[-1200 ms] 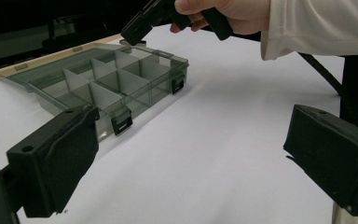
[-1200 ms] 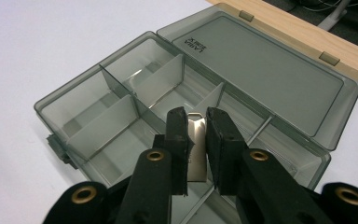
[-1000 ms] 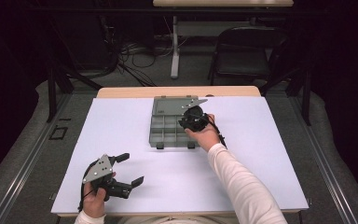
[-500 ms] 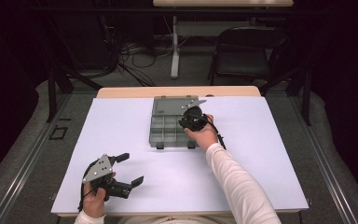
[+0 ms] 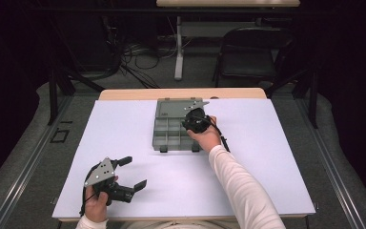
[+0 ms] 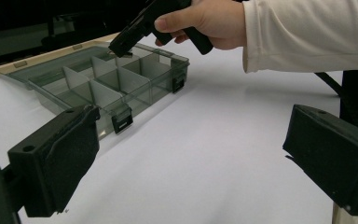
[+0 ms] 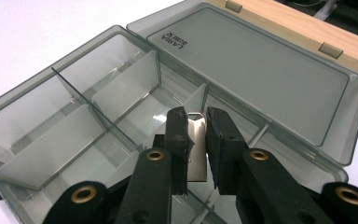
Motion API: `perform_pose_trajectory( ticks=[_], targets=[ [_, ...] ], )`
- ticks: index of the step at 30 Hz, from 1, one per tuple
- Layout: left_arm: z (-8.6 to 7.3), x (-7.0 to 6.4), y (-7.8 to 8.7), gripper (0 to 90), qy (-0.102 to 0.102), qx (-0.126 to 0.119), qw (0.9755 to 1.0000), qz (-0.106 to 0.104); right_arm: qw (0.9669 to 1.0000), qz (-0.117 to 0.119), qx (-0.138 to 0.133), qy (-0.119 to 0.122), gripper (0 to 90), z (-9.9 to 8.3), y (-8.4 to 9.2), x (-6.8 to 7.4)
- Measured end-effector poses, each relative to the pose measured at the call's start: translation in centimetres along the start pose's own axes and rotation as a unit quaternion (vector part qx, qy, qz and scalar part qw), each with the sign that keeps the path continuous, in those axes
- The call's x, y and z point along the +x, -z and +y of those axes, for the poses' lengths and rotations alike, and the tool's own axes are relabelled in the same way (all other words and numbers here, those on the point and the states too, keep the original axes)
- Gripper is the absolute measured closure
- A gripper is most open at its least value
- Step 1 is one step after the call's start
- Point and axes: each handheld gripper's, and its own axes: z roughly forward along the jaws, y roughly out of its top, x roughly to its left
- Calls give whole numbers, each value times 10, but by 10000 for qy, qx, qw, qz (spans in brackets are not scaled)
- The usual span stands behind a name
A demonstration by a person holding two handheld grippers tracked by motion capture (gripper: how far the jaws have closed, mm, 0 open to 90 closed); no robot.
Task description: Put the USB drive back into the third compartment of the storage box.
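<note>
A person's right claw (image 7: 196,122), closed on a small silver metal piece (image 7: 196,149), hovers over a smoked-plastic organizer box (image 7: 74,140) on the white worktop (image 5: 124,143). The piece stands on end between the pads, long axis along the jaws, tip toward the compartment below. Lowering it straight between the dividers before letting go looks wisest. The left claw (image 5: 126,174) rests wide open, empty.

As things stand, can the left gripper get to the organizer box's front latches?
Probably yes. The left gripper sits open at the near edge, with bare white table up to the organizer box; the right gripper works over its far compartments.
</note>
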Motion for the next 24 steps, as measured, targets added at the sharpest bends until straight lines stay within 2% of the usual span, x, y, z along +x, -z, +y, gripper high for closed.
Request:
perform_pose_trajectory(
  ticks=[6, 9, 24],
  targets=[
    [0, 0, 1, 30, 8, 3, 10000, 2, 10000, 10, -48, 45, 793, 4, -1, 3],
    [0, 0, 1, 30, 9, 2, 10000, 0, 10000, 16, 13, 58, 794, 4, -2, 3],
    [0, 0, 1, 30, 9, 6, 10000, -8, 10000, -4, -30, -20, 770, 2, -3, 2]
  ],
)
